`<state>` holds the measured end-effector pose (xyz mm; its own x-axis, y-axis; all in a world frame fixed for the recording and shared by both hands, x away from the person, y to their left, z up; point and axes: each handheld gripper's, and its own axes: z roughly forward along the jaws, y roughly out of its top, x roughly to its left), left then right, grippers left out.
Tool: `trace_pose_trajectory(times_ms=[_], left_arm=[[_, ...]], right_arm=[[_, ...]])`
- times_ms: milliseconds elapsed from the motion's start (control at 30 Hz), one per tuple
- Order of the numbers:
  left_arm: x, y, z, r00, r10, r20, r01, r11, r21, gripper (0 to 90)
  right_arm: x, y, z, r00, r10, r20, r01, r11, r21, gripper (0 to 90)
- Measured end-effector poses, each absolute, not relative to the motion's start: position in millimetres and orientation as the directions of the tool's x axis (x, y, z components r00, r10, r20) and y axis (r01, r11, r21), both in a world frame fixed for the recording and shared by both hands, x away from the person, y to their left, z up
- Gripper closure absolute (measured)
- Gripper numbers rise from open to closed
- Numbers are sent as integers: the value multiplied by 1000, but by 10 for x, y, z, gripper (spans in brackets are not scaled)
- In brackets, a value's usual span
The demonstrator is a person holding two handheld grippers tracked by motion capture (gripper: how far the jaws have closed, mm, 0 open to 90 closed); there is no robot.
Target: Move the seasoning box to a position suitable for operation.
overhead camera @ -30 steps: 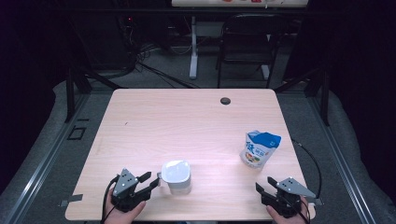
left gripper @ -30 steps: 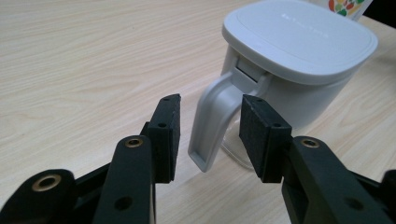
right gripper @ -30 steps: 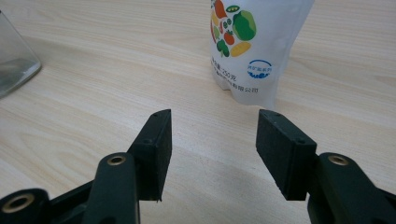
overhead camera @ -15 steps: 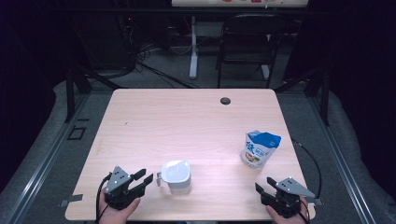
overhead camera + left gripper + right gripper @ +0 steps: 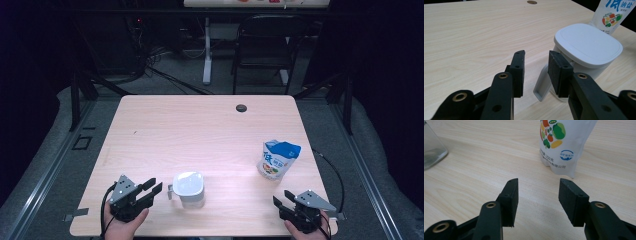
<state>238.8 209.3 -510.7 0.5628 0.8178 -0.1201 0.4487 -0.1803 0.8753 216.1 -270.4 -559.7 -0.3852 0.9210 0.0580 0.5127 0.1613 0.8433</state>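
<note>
A small clear container with a white lid point(image 5: 188, 184) and a side handle point(image 5: 541, 86) stands near the table's front edge. My left gripper point(image 5: 154, 186) lies just left of it, open, its jaws pointing at the handle with nothing between them point(image 5: 536, 56). A white and blue pouch printed with vegetables point(image 5: 278, 159) stands upright at the right. Below it, at the front right corner, my right gripper point(image 5: 278, 204) rests open, aimed toward the pouch point(image 5: 564, 145), well short of it point(image 5: 539, 183).
The wooden table point(image 5: 200, 135) has a round cable hole point(image 5: 241, 107) near its far edge. A dark chair point(image 5: 265, 45) and a table leg point(image 5: 207, 55) stand on the floor beyond. The container's glass wall point(image 5: 431, 147) shows at the right gripper view's left edge.
My left gripper has drawn back a little to the left, away from the container's handle. The right gripper, container and pouch have not moved.
</note>
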Motion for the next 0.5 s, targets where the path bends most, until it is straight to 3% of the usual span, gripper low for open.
trace_pose_trajectory(times_ms=[500], left_arm=[[2419, 2032, -4984, 597, 793, -118, 434, -196, 879, 805]], right_arm=[[2146, -2700, -5581, -399, 916, 52, 506, 172, 845, 528]])
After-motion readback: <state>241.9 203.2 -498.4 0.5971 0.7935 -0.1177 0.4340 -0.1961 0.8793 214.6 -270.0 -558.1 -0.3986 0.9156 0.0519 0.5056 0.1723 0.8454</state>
